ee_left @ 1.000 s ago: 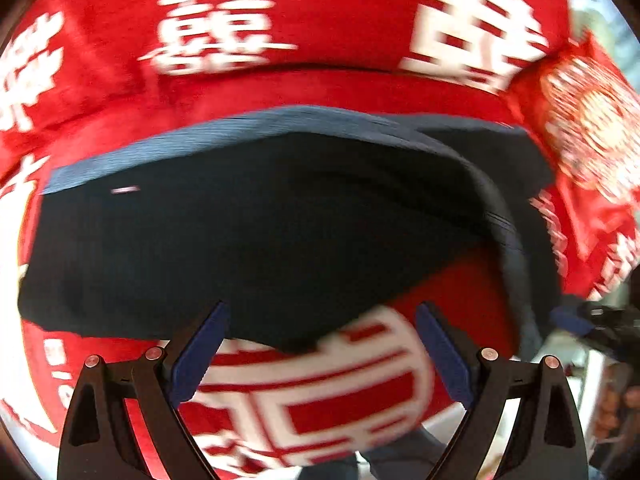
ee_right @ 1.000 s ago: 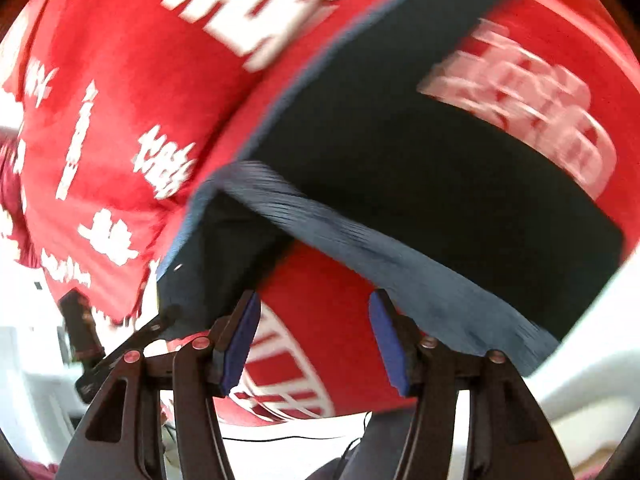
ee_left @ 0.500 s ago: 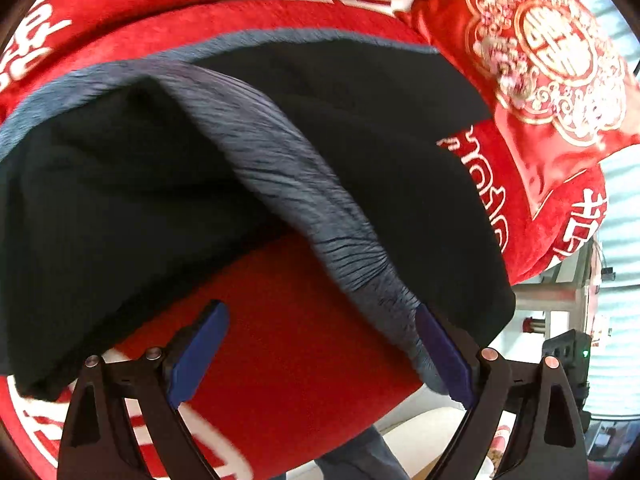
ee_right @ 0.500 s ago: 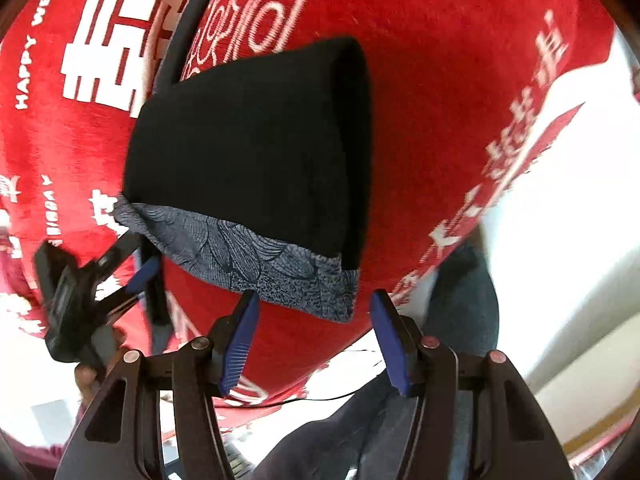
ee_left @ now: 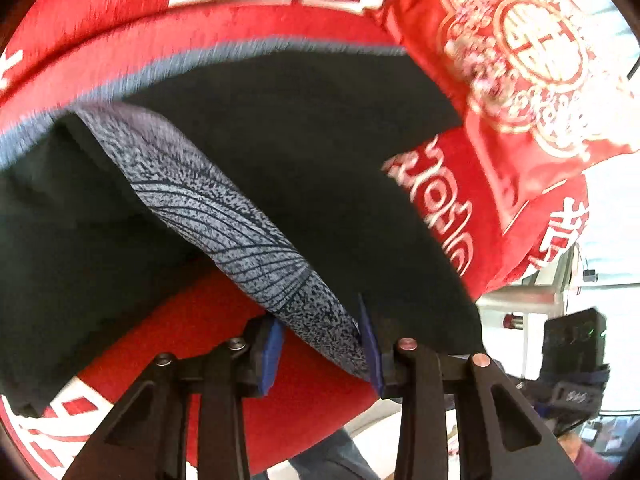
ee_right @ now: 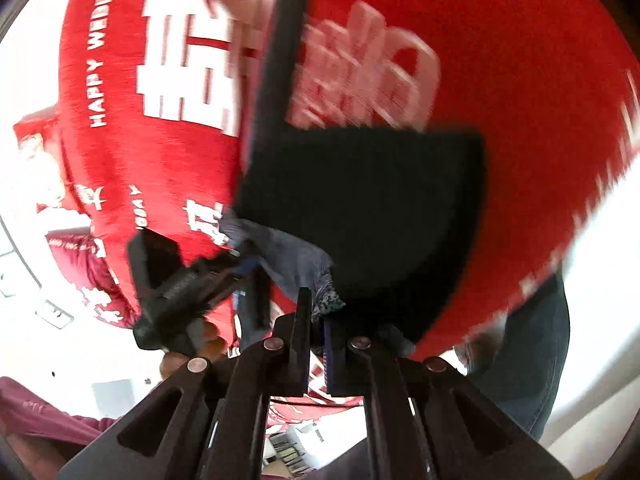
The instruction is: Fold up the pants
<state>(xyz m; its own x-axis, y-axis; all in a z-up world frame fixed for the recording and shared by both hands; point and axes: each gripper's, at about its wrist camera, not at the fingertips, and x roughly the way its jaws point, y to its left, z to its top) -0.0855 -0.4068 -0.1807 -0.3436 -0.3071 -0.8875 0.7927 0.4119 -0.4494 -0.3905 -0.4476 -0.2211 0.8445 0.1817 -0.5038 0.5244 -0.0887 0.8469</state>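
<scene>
Clamping down at about six o'clock in the left wrist view, the left gripper (ee_left: 322,350) has just been closing and now pinches the patterned grey waistband (ee_left: 240,220) of the black pants (ee_left: 304,152), which lie spread over the red blanket (ee_left: 224,352); a second ago its jaws stood wide around bare blanket. At two o'clock sits a red cushion (ee_left: 516,52). In the right wrist view, the right gripper (ee_right: 316,328) has likewise just been closing and grips the band's other corner at six o'clock. With both corners taken, the fold can likely begin.
</scene>
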